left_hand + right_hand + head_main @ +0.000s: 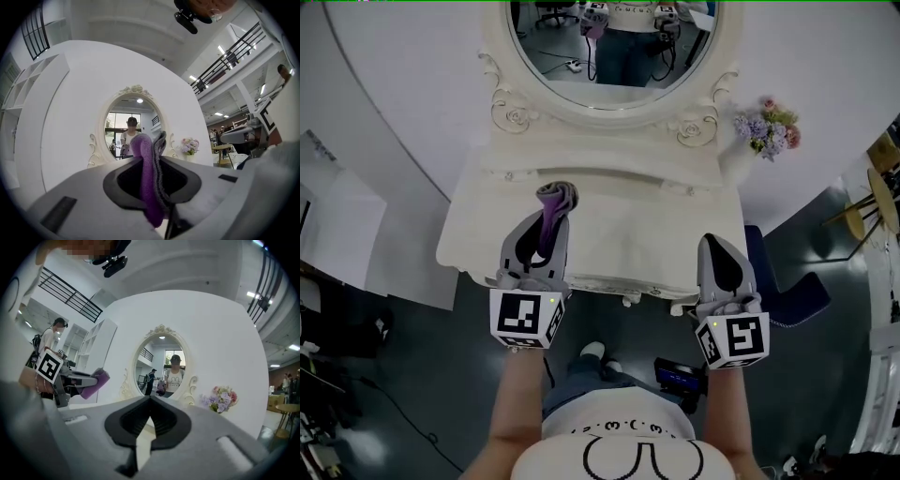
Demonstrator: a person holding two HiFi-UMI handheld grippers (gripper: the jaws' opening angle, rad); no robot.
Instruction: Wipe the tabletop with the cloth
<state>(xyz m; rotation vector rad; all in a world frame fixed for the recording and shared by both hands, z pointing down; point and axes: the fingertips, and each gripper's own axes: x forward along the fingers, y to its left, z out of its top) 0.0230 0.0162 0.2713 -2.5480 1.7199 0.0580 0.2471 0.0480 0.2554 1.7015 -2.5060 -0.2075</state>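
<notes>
Since the cloth (556,198) looks soft and floppy, my left tongs (547,227) pinch a bunched fold of it over the tabletop (628,239), while my right tongs (719,246) are pressed together, empty.

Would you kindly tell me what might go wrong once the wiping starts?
The cloth sits in the left hand-held gripper as a narrow fold, so it may slip out or wipe only a thin strip of the tabletop. The flowers stand beside the mirror at the right; a wide sweep might knock them.
</notes>
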